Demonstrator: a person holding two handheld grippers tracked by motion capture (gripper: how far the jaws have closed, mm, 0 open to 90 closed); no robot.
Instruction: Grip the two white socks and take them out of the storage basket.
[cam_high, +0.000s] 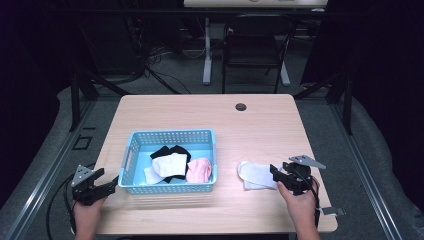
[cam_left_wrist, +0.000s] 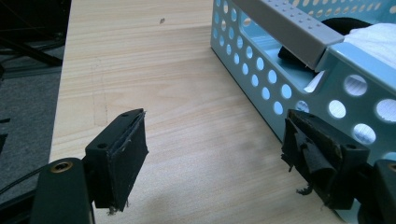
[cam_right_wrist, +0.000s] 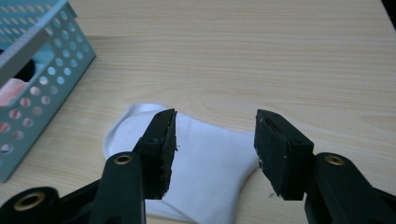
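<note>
White sock (cam_right_wrist: 205, 163) is lying flat on the table (cam_high: 210, 107), a bit right of the blue basket (cam_high: 170, 137). Right gripper (cam_right_wrist: 215, 140) sits over its near end, jaws spread, grabbing nothing. Left gripper (cam_left_wrist: 215, 154) is gaping too, just beside the basket's left corner. Basket's got black, white and pink socks (cam_high: 199, 170) inside.

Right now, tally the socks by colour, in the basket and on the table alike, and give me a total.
White socks: 3. Two lie in the blue basket: white sock on top, white sock beneath. One white sock on the table lies at the right gripper.
Black socks: 1, black sock.
Pink socks: 1, pink sock.
Total: 5
</note>
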